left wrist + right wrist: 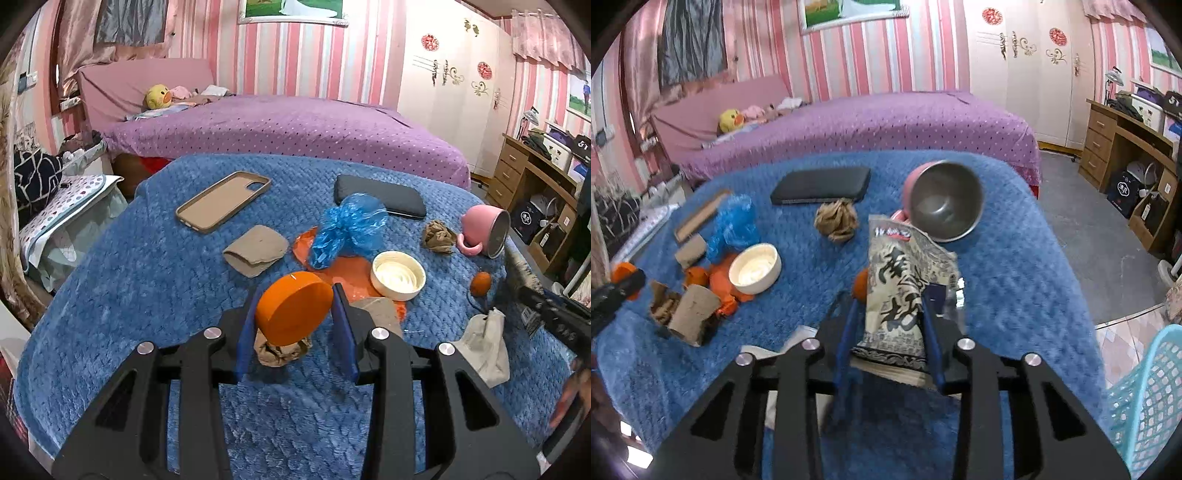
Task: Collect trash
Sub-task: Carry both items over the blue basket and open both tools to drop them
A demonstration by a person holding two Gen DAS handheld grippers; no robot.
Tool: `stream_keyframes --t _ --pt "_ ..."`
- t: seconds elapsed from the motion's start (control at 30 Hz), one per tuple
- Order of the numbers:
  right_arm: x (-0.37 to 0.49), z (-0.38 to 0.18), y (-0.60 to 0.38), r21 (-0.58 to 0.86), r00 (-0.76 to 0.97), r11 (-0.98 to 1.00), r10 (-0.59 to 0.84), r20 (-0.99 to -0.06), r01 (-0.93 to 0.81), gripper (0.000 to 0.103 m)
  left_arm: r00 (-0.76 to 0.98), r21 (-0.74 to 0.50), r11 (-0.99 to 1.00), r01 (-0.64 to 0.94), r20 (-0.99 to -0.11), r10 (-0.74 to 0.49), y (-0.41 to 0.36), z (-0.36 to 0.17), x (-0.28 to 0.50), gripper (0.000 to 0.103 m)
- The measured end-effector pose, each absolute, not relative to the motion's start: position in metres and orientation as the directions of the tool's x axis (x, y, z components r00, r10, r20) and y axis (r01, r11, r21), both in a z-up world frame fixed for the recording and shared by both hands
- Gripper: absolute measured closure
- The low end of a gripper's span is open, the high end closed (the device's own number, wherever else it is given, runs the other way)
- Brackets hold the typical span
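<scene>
My left gripper (295, 308) is shut on an orange round lid (293, 308), held above a crumpled brown paper (282, 352) on the blue blanket (147, 295). My right gripper (890, 321) is shut on a printed snack wrapper (905, 284), held above the blanket. On the blanket lie a blue plastic bag (347, 229), an orange plastic sheet (343, 271), a folded brown paper (256, 249), a crumpled brown wad (437, 236), a grey-white tissue (484, 347) and a small orange piece (481, 284).
A tan phone case (223, 201), a dark case (380, 195), a cream lid (397, 275) and a tipped pink cup (485, 230) lie on the blanket. A teal mesh basket (1148, 398) stands at the right. A purple bed (295, 125) is behind, a wooden desk (524, 173) to the right.
</scene>
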State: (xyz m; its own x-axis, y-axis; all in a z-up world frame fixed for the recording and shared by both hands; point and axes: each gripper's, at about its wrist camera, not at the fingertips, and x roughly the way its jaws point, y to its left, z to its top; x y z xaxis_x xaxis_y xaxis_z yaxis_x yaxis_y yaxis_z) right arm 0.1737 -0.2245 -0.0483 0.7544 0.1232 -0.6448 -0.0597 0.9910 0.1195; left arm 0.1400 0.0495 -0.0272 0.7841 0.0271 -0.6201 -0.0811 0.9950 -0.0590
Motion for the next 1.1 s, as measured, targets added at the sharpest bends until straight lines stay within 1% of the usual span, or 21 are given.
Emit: stream_keyframes --t 0.17,0.4,0.53,0.7,0.77,0.9,1.1 --pt "0.161 -0.037 -0.246 0.161 0.759 0.984 0.157 -0.632 -0.070 0.070 0.792 -0.053 0.997 -0.057 -0.610 0.013 0.035 -0.023 0.139 0.066" --pt "0.119 -0.010 -0.282 0.111 0.798 0.992 0.120 -0.590 -0.068 0.070 0.813 -0.050 0.997 0.051 -0.577 -0.071 -0.020 0.002 0.130 0.066" --pt "0.087 0.003 -0.330 0.065 0.815 0.998 0.045 -0.578 -0.009 0.070 0.822 -0.010 0.990 0.144 -0.556 -0.125 -0.075 0.013 0.120 0.066" --pt "0.048 0.011 -0.408 0.012 0.806 0.994 -0.082 -0.586 0.110 0.070 0.778 -0.091 0.960 0.265 -0.567 -0.269 -0.153 0.018 0.113 0.066" --pt "0.030 0.010 -0.446 0.003 0.795 0.985 -0.139 -0.591 0.174 0.070 0.750 -0.113 0.940 0.322 -0.576 -0.326 -0.195 0.013 0.108 0.066" --pt "0.007 0.005 -0.496 0.009 0.778 0.967 -0.198 -0.596 0.253 0.070 0.699 -0.121 0.896 0.427 -0.585 -0.412 -0.266 0.000 0.091 0.066" --pt "-0.017 -0.013 -0.542 0.015 0.749 0.947 -0.245 -0.615 0.322 0.070 0.593 -0.136 0.808 0.574 -0.610 -0.525 -0.368 -0.023 0.060 0.066"
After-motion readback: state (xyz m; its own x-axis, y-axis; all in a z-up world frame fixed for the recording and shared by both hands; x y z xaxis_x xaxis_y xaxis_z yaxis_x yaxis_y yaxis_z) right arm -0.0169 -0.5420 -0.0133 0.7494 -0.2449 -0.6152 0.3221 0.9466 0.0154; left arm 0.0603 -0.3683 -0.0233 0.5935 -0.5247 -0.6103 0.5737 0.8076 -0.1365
